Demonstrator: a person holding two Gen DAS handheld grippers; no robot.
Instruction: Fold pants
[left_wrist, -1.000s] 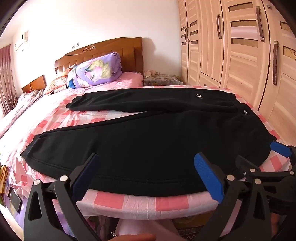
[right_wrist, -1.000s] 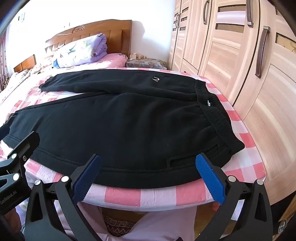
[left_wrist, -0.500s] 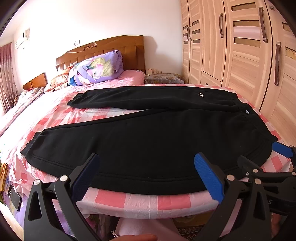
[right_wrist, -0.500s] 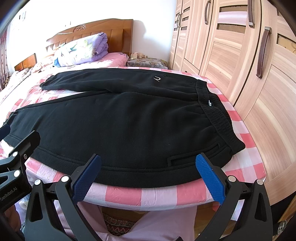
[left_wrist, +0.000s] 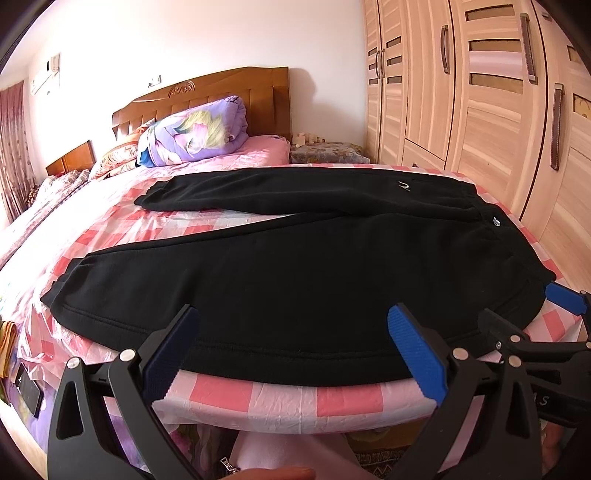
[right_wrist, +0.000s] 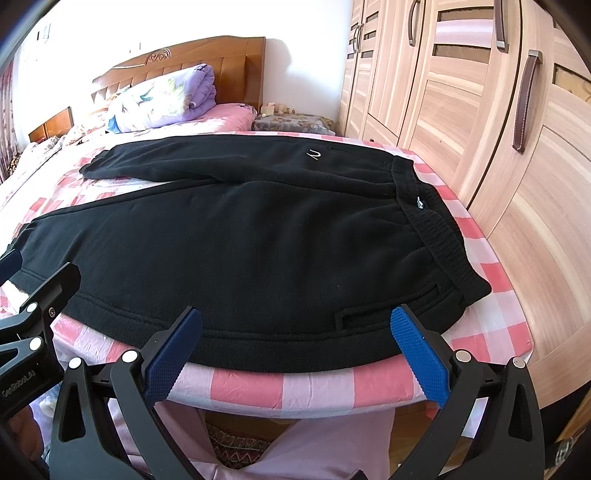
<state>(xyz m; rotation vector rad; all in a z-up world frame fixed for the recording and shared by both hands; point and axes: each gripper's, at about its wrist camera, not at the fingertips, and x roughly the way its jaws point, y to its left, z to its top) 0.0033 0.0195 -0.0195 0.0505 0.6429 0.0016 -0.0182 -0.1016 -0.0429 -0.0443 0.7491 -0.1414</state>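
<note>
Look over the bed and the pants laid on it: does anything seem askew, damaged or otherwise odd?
Nothing looks damaged or spilled. The black pants lie flat on the checked bed cover, legs splayed apart in a V rather than stacked, as expected before folding. Both the left gripper and right gripper are open, holding nothing.

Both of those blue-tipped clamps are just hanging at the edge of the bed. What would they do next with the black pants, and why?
Probably ease both forward and down to pinch the near edge of the black pants. The left hand-held gripper and right hand-held gripper are open and holding nothing, and the pants lie spread flat with their legs apart on the checked sheet, so no fold has begun.
</note>
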